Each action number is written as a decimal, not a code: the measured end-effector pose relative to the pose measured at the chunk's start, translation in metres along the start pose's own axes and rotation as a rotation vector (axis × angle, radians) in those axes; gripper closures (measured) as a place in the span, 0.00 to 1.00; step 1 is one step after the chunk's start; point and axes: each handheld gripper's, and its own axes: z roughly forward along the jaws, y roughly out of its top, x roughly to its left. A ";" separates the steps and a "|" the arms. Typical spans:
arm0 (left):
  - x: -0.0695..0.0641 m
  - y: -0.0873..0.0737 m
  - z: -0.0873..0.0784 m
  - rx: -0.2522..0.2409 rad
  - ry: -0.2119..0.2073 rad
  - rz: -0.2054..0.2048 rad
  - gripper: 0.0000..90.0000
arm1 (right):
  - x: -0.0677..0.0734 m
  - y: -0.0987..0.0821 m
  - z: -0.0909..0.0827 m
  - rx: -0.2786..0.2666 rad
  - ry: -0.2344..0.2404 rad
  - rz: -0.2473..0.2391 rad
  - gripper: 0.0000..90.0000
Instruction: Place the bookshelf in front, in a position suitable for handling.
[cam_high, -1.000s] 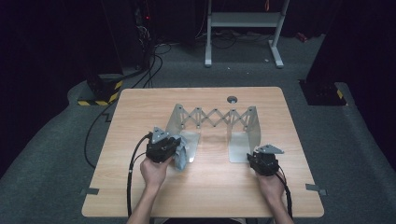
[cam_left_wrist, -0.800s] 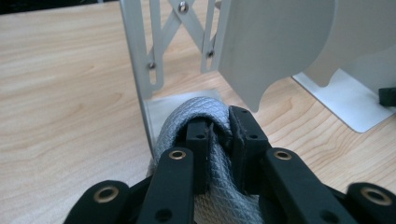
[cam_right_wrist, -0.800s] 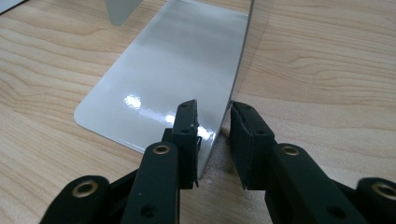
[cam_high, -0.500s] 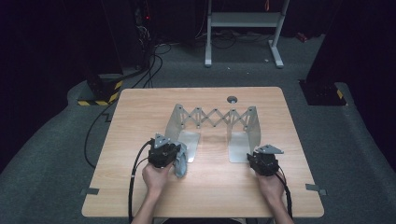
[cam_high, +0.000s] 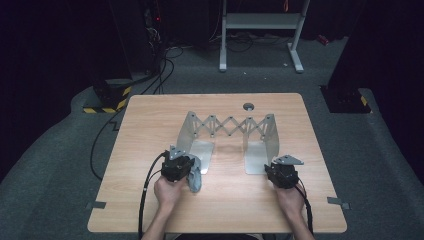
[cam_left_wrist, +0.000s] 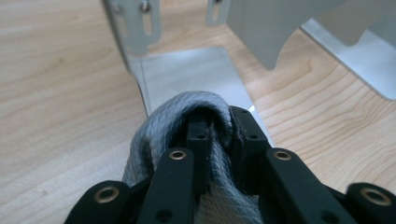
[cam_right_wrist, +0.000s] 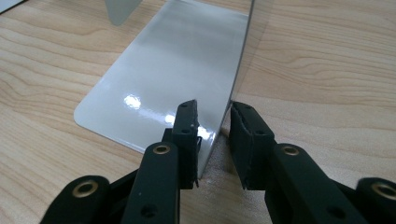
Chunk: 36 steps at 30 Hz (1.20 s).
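A metal rack (cam_high: 230, 125) with a scissor lattice between two end plates stands mid-table. My left gripper (cam_high: 191, 173) (cam_left_wrist: 219, 126) is shut on a folded grey cloth (cam_high: 196, 182) (cam_left_wrist: 187, 107), which wraps over its jaw tips just in front of the left end plate (cam_high: 202, 150) (cam_left_wrist: 187, 70). My right gripper (cam_high: 276, 164) (cam_right_wrist: 212, 116) straddles the near edge of the right end plate's (cam_high: 255, 160) (cam_right_wrist: 177, 60) upright wall. Its jaws are open, with a thin gap of wood showing beside the right pad.
The wooden table (cam_high: 150, 125) has a round grommet (cam_high: 248, 106) behind the rack. Black cables (cam_high: 145, 195) trail from the left gripper over the near edge. A white stand frame (cam_high: 260, 22) and a striped base (cam_high: 107, 100) sit on the floor beyond.
My left gripper has sunk and drawn back toward the near edge with the cloth, away from the left end plate. The right gripper has stayed put.
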 end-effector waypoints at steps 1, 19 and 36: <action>0.000 0.002 -0.003 -0.013 -0.003 -0.002 0.88 | 0.000 0.000 0.000 0.000 -0.001 0.000 0.81; -0.005 0.053 -0.056 -0.151 0.027 0.009 0.88 | 0.000 0.000 0.000 0.000 0.000 0.000 0.81; -0.005 0.075 -0.038 -0.128 0.042 0.018 0.88 | 0.000 0.000 0.000 0.000 -0.001 0.000 0.81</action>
